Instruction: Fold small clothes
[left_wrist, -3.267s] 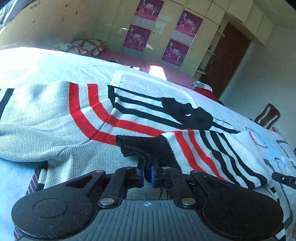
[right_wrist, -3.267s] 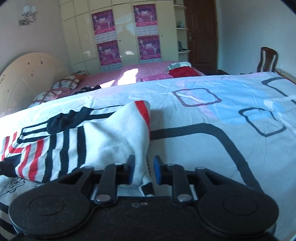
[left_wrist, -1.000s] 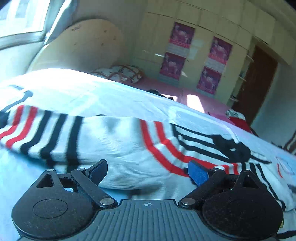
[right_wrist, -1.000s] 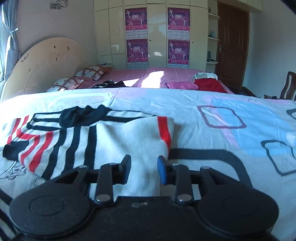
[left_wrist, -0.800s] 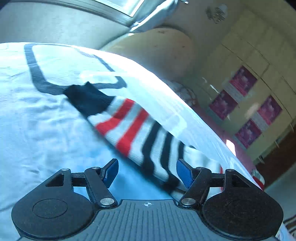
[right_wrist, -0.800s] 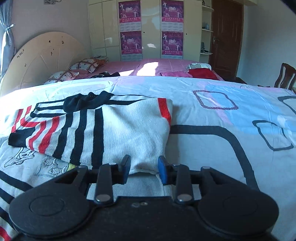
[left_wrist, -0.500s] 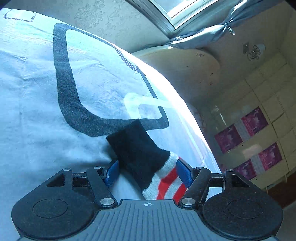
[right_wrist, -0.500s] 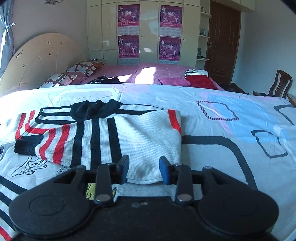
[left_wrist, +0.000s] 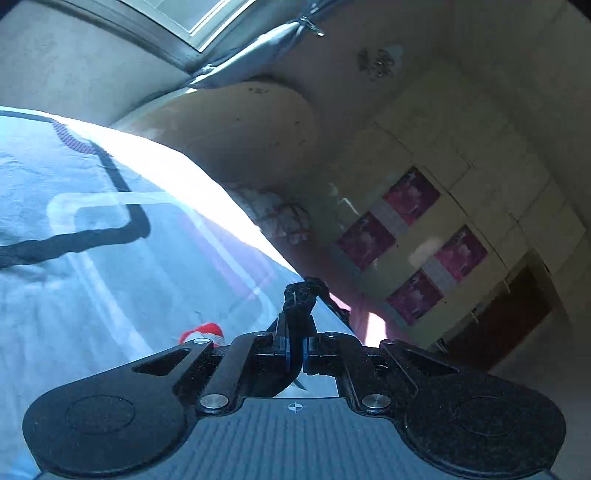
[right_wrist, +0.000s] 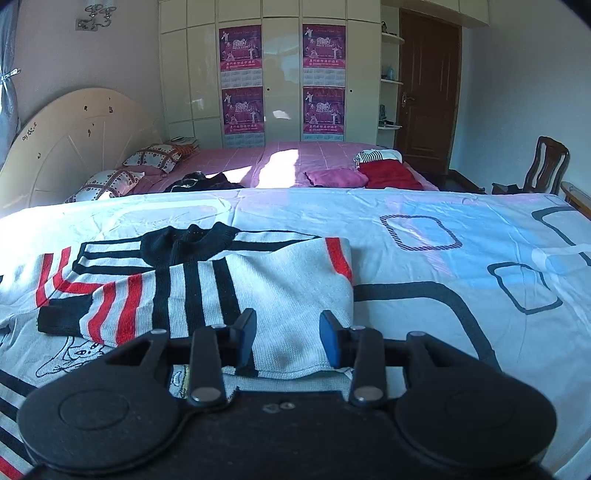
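A grey knit sweater (right_wrist: 236, 291) with black and red stripes and a black collar lies on the patterned bedsheet (right_wrist: 424, 258), one sleeve folded across its front. My right gripper (right_wrist: 288, 336) hovers open just above the sweater's near right part, nothing between its pads. In the left wrist view my left gripper (left_wrist: 295, 349) is shut on the black cuff (left_wrist: 301, 299) of the other sleeve, lifted off the sheet (left_wrist: 92, 280); a red and white bit of that sleeve (left_wrist: 203, 332) peeks out beside the left finger.
A second bed with a pink cover (right_wrist: 280, 162), pillows (right_wrist: 151, 157) and piled clothes (right_wrist: 384, 171) lies beyond. A round headboard (right_wrist: 74, 136), a wardrobe with posters (right_wrist: 280, 77), a brown door (right_wrist: 424, 92) and a wooden chair (right_wrist: 546, 166) line the room's sides.
My left gripper swept left along the sleeve to its black cuff, closed on it and lifted it. My right gripper backed off slightly and stayed open over the sweater.
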